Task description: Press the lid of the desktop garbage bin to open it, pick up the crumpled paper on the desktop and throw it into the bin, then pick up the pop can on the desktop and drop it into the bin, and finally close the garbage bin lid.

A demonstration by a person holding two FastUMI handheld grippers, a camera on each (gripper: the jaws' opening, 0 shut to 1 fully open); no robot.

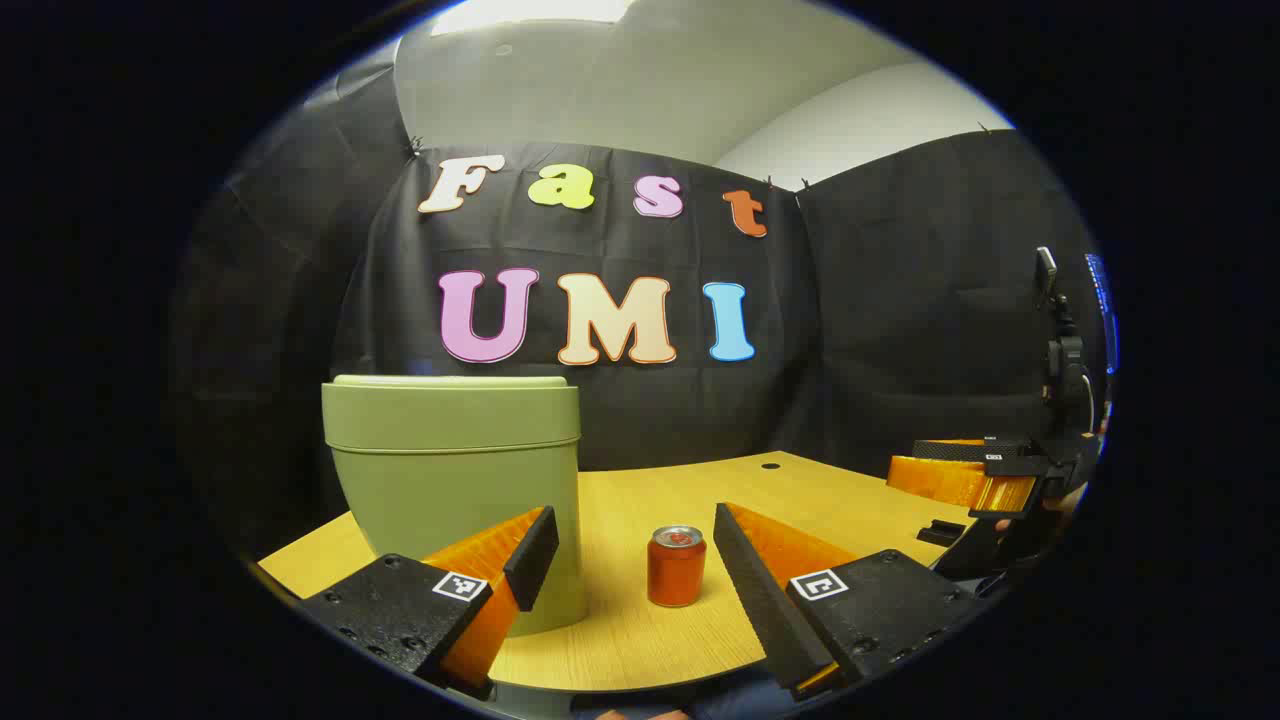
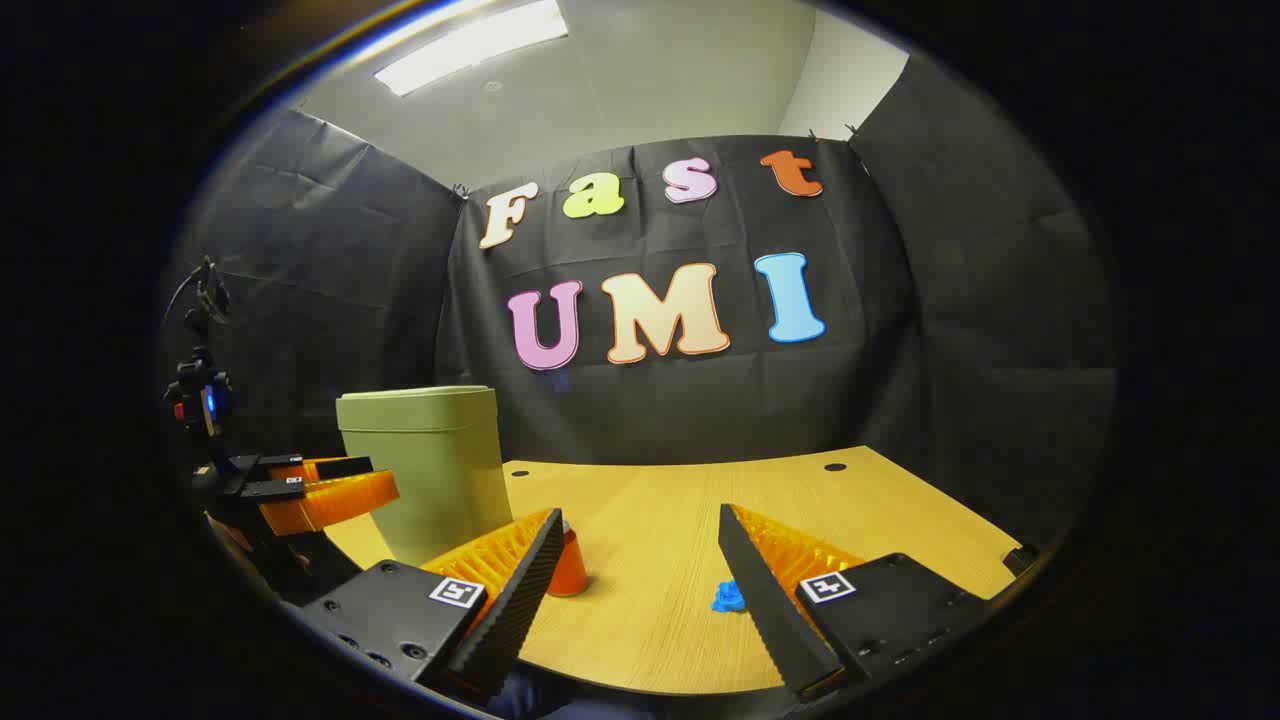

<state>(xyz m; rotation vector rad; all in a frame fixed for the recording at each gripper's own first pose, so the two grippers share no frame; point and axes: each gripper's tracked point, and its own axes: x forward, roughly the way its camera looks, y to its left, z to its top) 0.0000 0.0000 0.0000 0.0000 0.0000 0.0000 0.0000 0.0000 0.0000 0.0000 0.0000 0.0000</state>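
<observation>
A green desktop bin (image 1: 450, 480) stands on the left of the wooden table (image 1: 640, 640), its lid (image 1: 450, 383) down. Just right of it stands a red pop can (image 1: 676, 566), upright, beyond my left gripper (image 1: 633, 520), which is open and holds nothing. In the right gripper view the bin (image 2: 425, 470) is at the left, and the can (image 2: 572, 570) is half hidden behind my left finger. A blue crumpled paper (image 2: 728, 597) lies on the table beside the right finger. My right gripper (image 2: 640, 520) is open and holds nothing, low over the table's front.
The right gripper (image 1: 975, 480) hovers at the table's right edge; the left gripper (image 2: 320, 490) hovers beside the bin. Black cloth walls close in the back and sides. A small hole (image 2: 835, 467) marks the table's far side.
</observation>
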